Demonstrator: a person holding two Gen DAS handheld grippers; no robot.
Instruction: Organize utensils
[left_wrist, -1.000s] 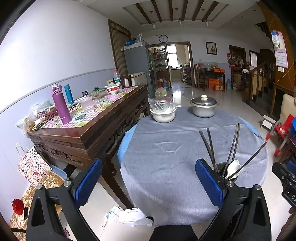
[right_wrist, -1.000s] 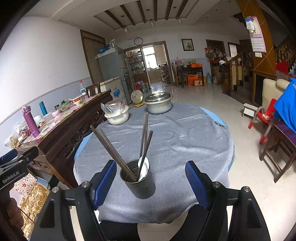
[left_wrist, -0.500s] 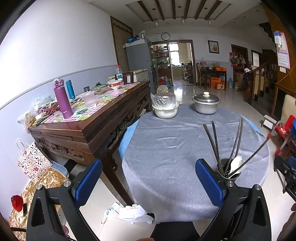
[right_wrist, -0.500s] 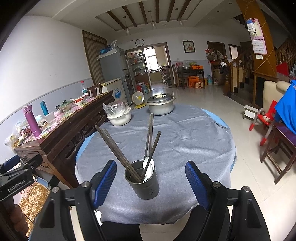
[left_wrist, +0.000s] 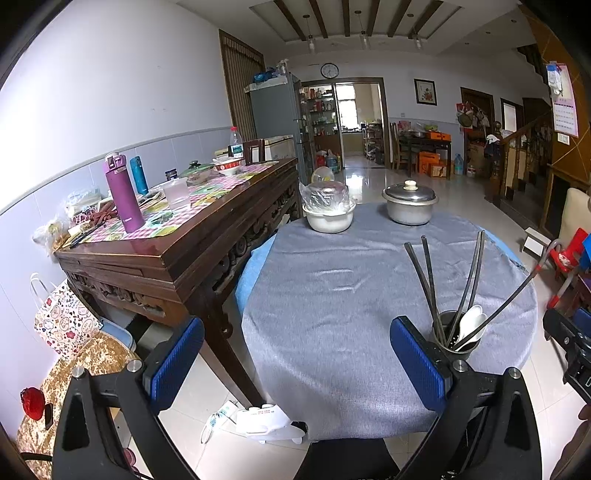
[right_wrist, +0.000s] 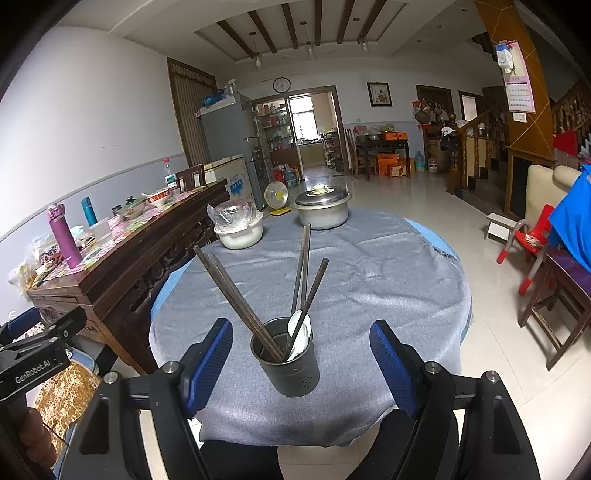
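Observation:
A dark metal utensil holder (right_wrist: 290, 363) stands near the front edge of the round table with the grey cloth (right_wrist: 369, 269). Several dark chopsticks (right_wrist: 236, 299) and a white spoon (right_wrist: 301, 334) stand in it. My right gripper (right_wrist: 301, 365) is open and empty, its blue pads either side of the holder, held back from it. In the left wrist view the holder (left_wrist: 456, 338) sits at the right, behind the right pad. My left gripper (left_wrist: 295, 362) is open and empty at the table's front left edge.
A white bowl covered in plastic (right_wrist: 238, 230) and a lidded metal pot (right_wrist: 323, 208) stand at the table's far side. A dark wooden sideboard (left_wrist: 177, 236) with bottles stands left. Chairs (right_wrist: 546, 273) are to the right. The other gripper (right_wrist: 33, 354) shows at left.
Both grippers have drawn back and risen slightly from the table; the holder looks a little farther off. Jaws stay open. Nothing on the table has moved.

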